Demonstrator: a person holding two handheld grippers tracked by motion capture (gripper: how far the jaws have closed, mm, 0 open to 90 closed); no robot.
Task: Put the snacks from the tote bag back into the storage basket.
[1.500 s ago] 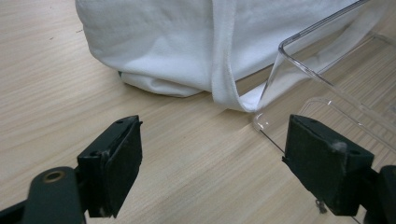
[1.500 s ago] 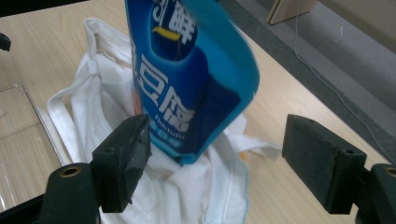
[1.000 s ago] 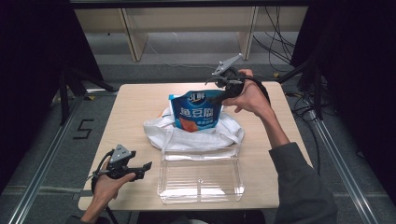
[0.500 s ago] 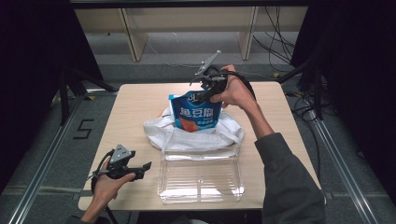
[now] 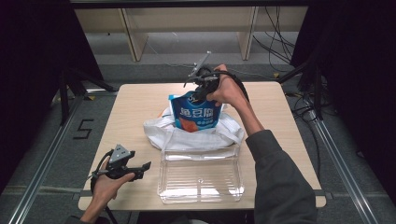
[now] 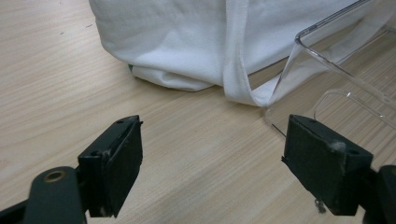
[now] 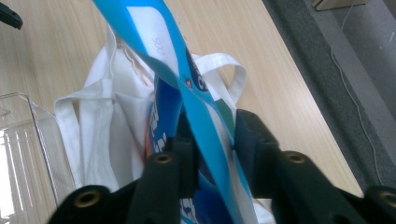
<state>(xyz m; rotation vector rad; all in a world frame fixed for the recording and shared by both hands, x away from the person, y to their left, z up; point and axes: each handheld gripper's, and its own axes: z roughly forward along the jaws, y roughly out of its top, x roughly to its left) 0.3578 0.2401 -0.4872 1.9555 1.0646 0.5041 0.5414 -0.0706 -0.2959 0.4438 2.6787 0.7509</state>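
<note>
Fingers (image 7: pixel 254 140) of the right gripper (image 7: pixel 210 140) have just been closing and now straddle the top seam of the blue snack pouch (image 5: pixel 195 112). From the right gripper view the seam runs straight up between them; the near pad looks pressed on it, the far one close but I can't swear it's touching. I'd call it a pinch just landing.

Pouch stands upright inside the white cloth bag (image 5: pixel 196 133), mid-table, top edge poking above the bag mouth. Its long axis is vertical and the flat seam lies in line with the gap between the jaws, so the grip is across the thin way. Good for a straight lift out.

What matters for the pull: the gripper sits above and slightly behind the pouch, bag handles flop to either side, so up is the free direction.

Clear plastic box (image 5: pixel 201 175) sits just in front of the bag, touching its hem, toward the person.

Left gripper (image 5: pixel 125 165) rests low at the near left table edge, jaws wide apart and empty, well away from the pouch. Right hand is clearly the nearer one.
</note>
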